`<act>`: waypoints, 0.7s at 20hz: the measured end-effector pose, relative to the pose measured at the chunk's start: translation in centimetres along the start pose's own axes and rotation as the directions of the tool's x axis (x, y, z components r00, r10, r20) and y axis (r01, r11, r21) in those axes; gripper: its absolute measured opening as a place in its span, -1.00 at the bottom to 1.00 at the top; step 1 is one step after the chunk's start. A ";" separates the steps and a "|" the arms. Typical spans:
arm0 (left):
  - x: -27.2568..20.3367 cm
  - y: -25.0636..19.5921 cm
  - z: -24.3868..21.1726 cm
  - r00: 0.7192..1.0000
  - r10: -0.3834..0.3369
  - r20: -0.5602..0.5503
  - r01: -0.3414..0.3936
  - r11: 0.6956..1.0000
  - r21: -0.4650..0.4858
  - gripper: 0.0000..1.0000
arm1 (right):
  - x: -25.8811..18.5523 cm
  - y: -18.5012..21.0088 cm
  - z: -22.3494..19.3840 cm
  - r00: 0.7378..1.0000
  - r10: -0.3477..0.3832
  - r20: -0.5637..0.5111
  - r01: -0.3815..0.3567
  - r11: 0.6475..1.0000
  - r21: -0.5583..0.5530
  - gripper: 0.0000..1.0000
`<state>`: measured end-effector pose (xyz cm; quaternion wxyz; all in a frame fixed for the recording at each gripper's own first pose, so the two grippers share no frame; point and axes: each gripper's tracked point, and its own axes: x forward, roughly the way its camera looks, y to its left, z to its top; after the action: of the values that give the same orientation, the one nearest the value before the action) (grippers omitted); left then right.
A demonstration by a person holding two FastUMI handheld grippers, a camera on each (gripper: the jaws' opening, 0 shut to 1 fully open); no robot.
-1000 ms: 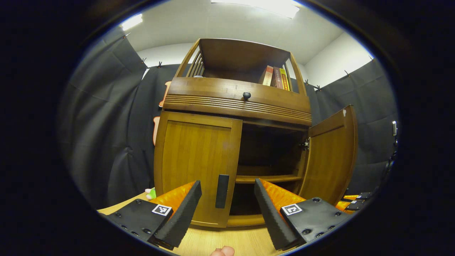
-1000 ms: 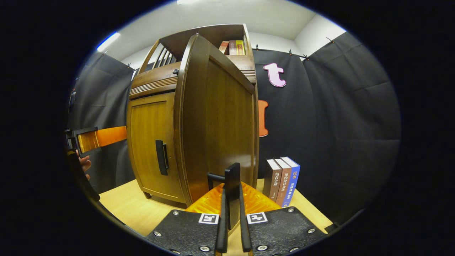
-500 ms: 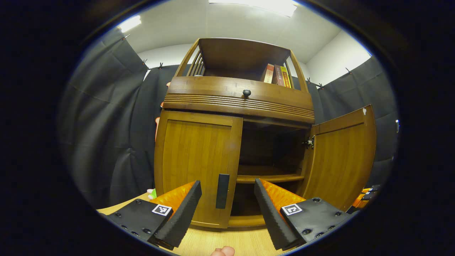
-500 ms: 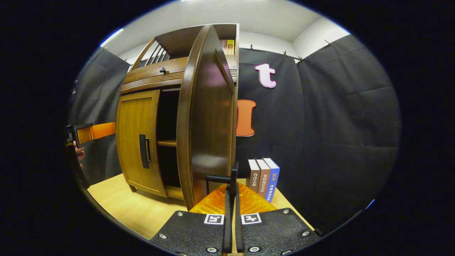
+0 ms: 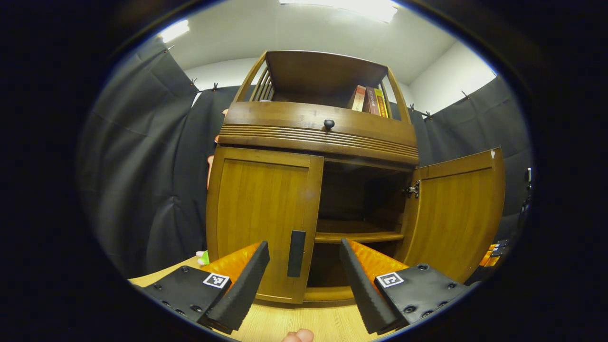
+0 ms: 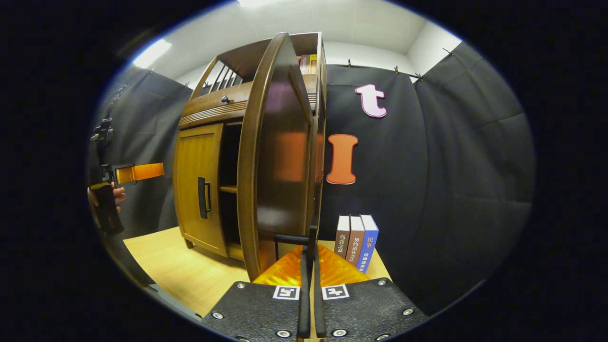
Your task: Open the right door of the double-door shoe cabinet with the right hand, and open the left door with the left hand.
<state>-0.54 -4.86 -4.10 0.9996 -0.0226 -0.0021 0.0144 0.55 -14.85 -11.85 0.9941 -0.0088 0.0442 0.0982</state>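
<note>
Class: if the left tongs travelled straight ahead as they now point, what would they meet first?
Probably the left door's handle, which sits between the open left tongs; depth is unclear.

right door (image 5: 453, 216): swung wide open (brown wood) | left door (image 5: 261, 218): shut, dark handle

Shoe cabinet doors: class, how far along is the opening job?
Done: the right door stands swung wide, its handle pinched in the right gripper. In hand: the left gripper, open, frames the left door's handle. Left: the left door is shut.
</note>
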 end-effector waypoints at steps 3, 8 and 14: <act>-0.3 0.0 0.3 1.000 -0.002 0.003 0.002 1.000 0.009 0.97 | 0.1 -1.2 -0.1 0.998 0.058 0.003 -0.058 0.998 0.002 -0.92; -0.7 -0.1 0.6 1.000 -0.004 0.014 0.004 1.000 0.011 0.97 | 0.1 -1.4 -0.4 0.995 0.104 0.004 -0.104 0.994 0.033 -0.87; -1.0 -0.4 0.6 1.000 -0.015 0.014 0.015 1.000 -0.005 0.93 | -2.7 -1.4 -1.8 0.998 0.040 -0.046 -0.035 0.995 0.095 -0.85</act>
<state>-1.57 -5.26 -3.53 0.9996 -0.0252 -0.0094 0.0073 -1.93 -16.74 -13.40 0.9901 0.0366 0.0728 0.1144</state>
